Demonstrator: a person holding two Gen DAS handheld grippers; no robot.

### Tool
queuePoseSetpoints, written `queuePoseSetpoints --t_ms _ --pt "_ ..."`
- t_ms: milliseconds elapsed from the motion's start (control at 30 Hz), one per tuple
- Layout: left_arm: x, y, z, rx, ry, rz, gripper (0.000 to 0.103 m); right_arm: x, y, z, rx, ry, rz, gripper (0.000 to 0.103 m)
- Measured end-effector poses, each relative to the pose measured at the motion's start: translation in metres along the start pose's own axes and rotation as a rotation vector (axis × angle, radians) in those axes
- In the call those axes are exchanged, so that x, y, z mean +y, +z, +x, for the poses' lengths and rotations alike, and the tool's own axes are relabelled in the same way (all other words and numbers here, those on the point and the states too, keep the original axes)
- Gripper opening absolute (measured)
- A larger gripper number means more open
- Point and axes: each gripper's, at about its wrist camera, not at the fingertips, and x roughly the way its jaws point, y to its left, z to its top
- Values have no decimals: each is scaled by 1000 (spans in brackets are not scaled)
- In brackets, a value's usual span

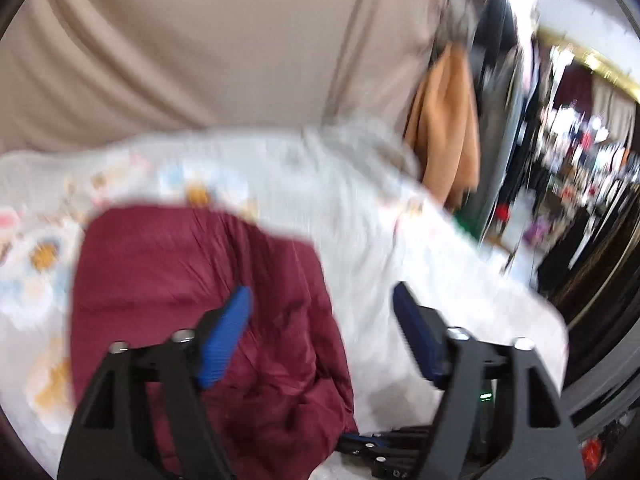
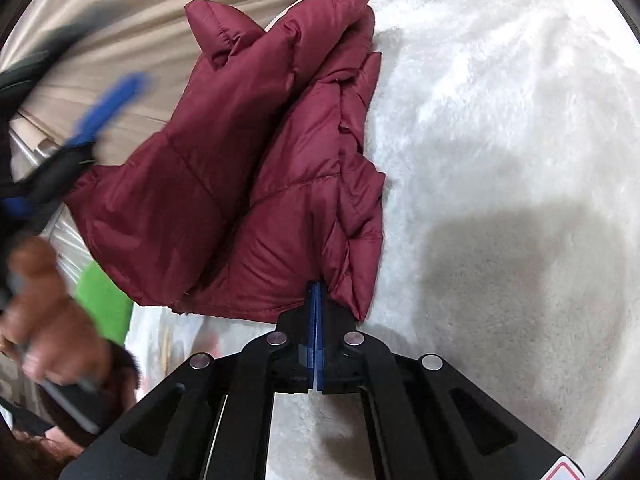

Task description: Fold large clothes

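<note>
A maroon puffer jacket (image 2: 240,184) lies folded over on a white fluffy blanket (image 2: 500,140). My right gripper (image 2: 316,292) is shut on the jacket's near edge, blue pads pressed together on the fabric. In the left wrist view the jacket (image 1: 192,300) lies below my left gripper (image 1: 320,300), which is open and empty, its blue pads wide apart above the jacket's right edge. The left gripper (image 2: 108,100) also shows blurred at the left of the right wrist view, held by a hand (image 2: 44,308).
The blanket (image 1: 360,220) has a pale cartoon print and covers a bed. A beige curtain (image 1: 200,40) hangs behind. An orange garment (image 1: 444,128) hangs at the right. A green object (image 2: 104,300) lies at the bed's left edge. A cluttered room (image 1: 580,160) lies beyond.
</note>
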Motion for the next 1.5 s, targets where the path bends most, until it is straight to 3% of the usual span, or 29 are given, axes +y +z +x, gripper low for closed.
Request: queuePoseSetpoints --t_ms 100,133,267,300,333,400,600,667,733,833,1000,1133,1267,1367,1400,1500 --pt "28 10 -43 -61 74 -12 79 5 -5 -30 -81 1 -29 4" --pt "38 10 -48 -54 94 -22 80 5 3 -31 -117 0 -41 13" --pt "79 -22 -46 28 152 -98 79 28 19 -79 -269 26 -87 16" --pt "86 -34 -40 53 148 -116 79 37 30 -90 -300 17 -108 24" --pt "91 -42 -37 74 142 -131 79 44 43 -96 -317 9 -136 43" --pt "90 -56 -26 106 109 -154 79 69 66 -99 -341 -24 -204 60" --pt "44 -62 -12 91 12 -48 78 82 129 -32 -239 -104 -270 59" --pt "30 -65 4 128 -4 -7 76 84 143 -11 -213 -136 -276 52" --pt "20 -70 21 172 -7 20 74 77 156 5 -187 -142 -269 18" --pt "13 -82 39 203 2 45 73 66 168 12 -196 -121 -256 6" --pt "3 -95 58 205 48 101 73 26 180 49 -126 -196 -204 4" --pt "-3 -102 67 205 58 137 73 -1 175 78 -98 -185 -179 0" --pt "-6 -106 66 185 69 158 73 -4 177 79 -99 -169 -162 0" --pt "3 -94 45 171 24 102 72 5 175 59 -145 -203 -170 4" --pt "10 -85 25 129 22 86 72 15 171 40 -190 -229 -197 9" --pt "30 -62 -21 20 87 84 73 52 152 -7 -265 -241 -302 10"
